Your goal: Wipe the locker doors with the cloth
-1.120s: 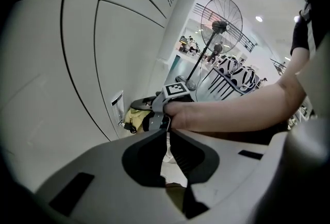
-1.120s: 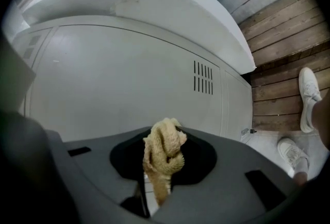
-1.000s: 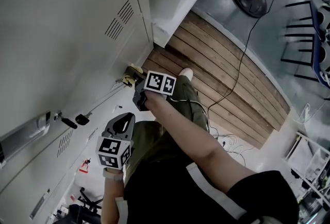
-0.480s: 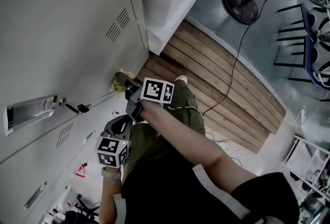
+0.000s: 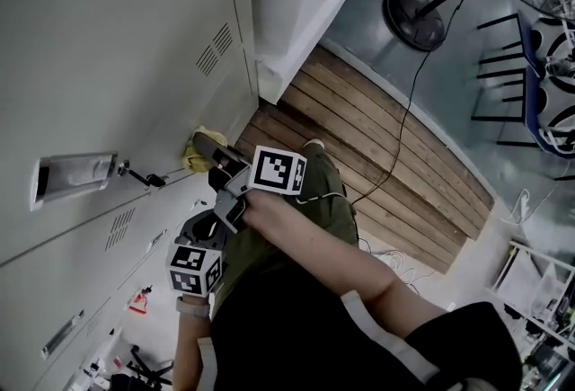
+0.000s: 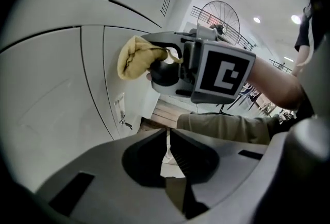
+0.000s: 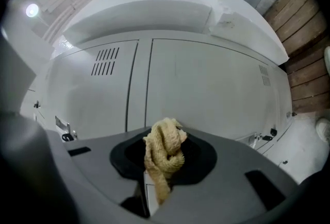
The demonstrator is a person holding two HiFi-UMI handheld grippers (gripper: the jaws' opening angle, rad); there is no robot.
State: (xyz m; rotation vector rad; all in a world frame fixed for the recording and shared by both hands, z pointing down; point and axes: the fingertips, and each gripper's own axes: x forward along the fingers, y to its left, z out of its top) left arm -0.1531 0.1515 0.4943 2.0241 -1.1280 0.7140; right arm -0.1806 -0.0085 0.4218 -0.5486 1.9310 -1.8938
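Note:
A bunched yellow cloth (image 5: pixel 199 149) is pinched in my right gripper (image 5: pixel 214 152) and pressed against a grey locker door (image 5: pixel 108 48). The right gripper view shows the same cloth (image 7: pixel 164 152) between the shut jaws, with the locker doors (image 7: pixel 206 84) just beyond. In the left gripper view the cloth (image 6: pixel 136 56) touches a door beside the right gripper's marker cube (image 6: pixel 223 74). My left gripper (image 5: pixel 205 223) hangs lower, off the lockers, its jaws (image 6: pixel 168 152) shut with nothing between them.
Louvred vents (image 5: pixel 214 49) and a door handle with a key (image 5: pixel 135 172) sit on the lockers. A white plinth (image 5: pixel 310 7) meets a wooden plank floor (image 5: pixel 395 155). A fan's round base (image 5: pixel 411 19), a cable and dark chairs (image 5: pixel 530 66) stand further right.
My right gripper has slid the cloth along the locker door, leftward and slightly upward in the head view. The left gripper has barely shifted.

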